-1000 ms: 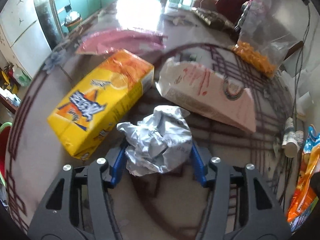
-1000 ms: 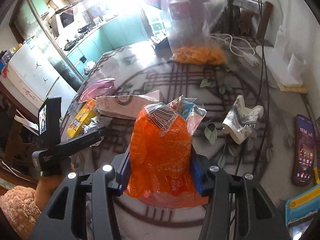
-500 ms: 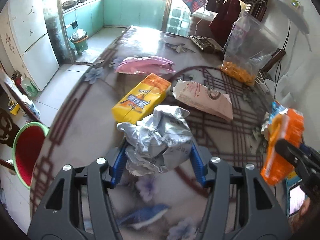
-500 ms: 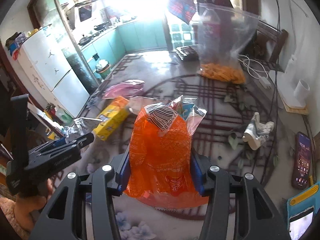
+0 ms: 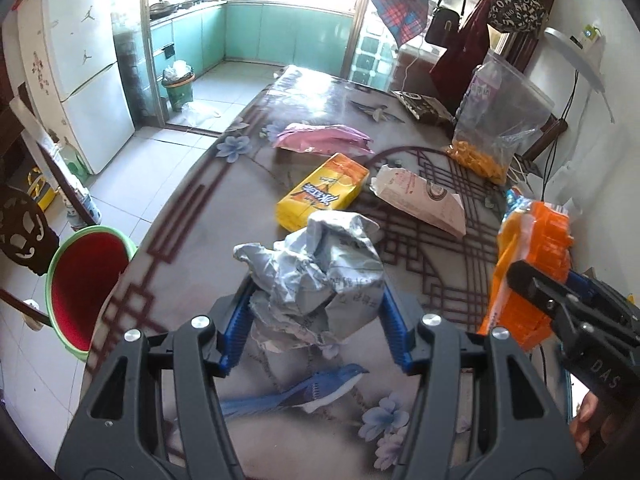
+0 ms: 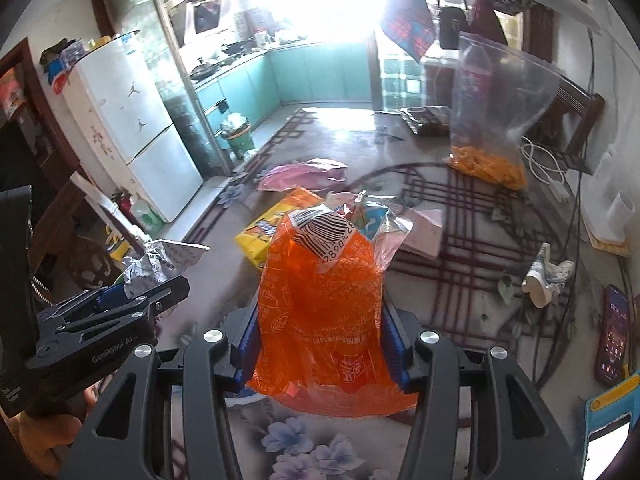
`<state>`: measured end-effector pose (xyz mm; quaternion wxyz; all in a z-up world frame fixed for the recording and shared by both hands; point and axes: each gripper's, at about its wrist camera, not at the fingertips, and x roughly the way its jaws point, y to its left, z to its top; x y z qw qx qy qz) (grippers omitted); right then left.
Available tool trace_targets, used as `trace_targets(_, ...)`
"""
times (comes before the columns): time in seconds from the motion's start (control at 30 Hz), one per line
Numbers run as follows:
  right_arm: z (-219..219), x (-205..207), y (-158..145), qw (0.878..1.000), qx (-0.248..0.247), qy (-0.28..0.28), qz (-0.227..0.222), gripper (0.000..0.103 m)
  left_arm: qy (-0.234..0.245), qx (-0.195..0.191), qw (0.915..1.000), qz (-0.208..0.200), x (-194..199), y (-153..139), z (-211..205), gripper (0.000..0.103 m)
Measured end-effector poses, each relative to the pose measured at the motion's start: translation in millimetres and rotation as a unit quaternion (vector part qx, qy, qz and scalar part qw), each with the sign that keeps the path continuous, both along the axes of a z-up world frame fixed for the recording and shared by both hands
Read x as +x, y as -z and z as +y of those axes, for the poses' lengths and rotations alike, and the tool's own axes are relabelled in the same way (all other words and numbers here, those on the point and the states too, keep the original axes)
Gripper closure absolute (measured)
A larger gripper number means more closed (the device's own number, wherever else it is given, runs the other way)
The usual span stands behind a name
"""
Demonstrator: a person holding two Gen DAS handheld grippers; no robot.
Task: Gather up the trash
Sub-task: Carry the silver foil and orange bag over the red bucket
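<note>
A crumpled paper wad [image 5: 320,272] is held above the tabletop [image 5: 192,216], with a snack wrapper [image 5: 528,268] to its right. Beyond them a carton [image 5: 322,192] is laid on the tabletop, a flattened paper bag [image 5: 420,200] just right of it. A bin [image 5: 86,284] is set on the floor at the left.

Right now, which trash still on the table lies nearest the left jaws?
The yellow carton, just beyond the held crumpled paper; the pink bag and white wrapper lie farther off.
</note>
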<state>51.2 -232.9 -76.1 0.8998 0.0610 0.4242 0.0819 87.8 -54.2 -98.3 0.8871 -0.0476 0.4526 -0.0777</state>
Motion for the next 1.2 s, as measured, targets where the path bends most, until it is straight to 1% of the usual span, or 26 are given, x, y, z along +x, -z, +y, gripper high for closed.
trace_targets(0.13, 14.8, 1.0, -0.4, 1.000, -0.003, -0.013, 0.002, 0.054, -0.010, -0.001, 0.9999, 0.000, -5.5, 1.0, 13.6, 0.049)
trace_targets(0.37, 34.4, 2.1, 4.0, 1.000, -0.009, -0.029, 0.006, 0.053, -0.031, 0.002, 0.9994, 0.015, -11.9, 10.0, 39.8, 0.049)
trace_targets(0.57, 52.0, 1.7, 6.9, 0.999, -0.010, -0.041, 0.010, 0.053, -0.043, 0.011, 0.9987, 0.026, -10.2, 17.6, 55.7, 0.049)
trace_targets(0.7, 60.0, 3.5, 7.1, 0.999, -0.011, -0.041, 0.012, 0.053, -0.056, 0.015, 0.9980, 0.026, -8.5, 18.2, 72.9, 0.049)
trace_targets(1.0, 88.7, 7.7, 7.7, 0.998, -0.015, -0.050, 0.018, 0.053, -0.096, 0.020, 0.9948, 0.026, -2.8, 19.2, 126.4, 0.049)
trace_targets(1.2, 120.9, 11.4, 6.8, 0.998, -0.020, -0.063, 0.019, 0.053, -0.119, 0.022, 0.9923, 0.025, -3.1, 18.5, 165.1, 0.049)
